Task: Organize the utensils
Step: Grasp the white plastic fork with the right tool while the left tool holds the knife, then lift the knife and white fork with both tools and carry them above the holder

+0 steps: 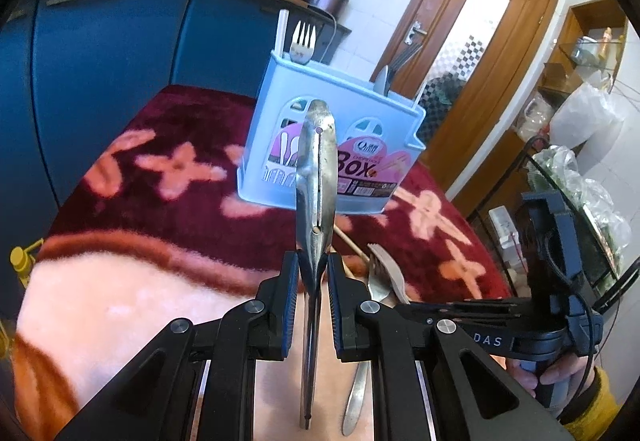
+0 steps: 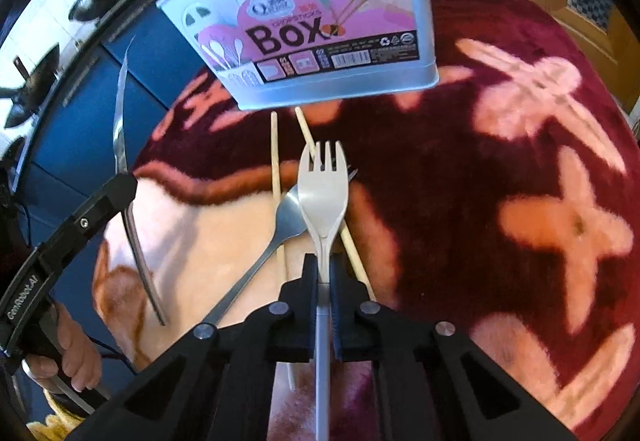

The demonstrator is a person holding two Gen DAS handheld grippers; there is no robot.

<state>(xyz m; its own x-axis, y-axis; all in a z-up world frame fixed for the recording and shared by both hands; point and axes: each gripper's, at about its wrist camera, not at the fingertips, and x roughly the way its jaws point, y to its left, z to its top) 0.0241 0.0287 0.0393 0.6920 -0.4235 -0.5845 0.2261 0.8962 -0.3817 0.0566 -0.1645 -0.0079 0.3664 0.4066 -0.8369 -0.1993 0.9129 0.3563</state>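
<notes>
Left tool (image 1: 313, 269) clamped on peeler (image 1: 316, 177), right tool (image 2: 324, 273) on spork (image 2: 323, 193), both pointing boxward (image 2: 320, 33).

Blanket-covered surface with a utensil box

A dark red blanket (image 2: 460, 169) with pink flowers and a pale patch at lower left carries a light blue box (image 2: 320, 41) at top centre. Below the box, two chopsticks (image 2: 274, 161) and a metal fork (image 2: 256, 265) lie crossing on the blanket at centre frame.
</notes>
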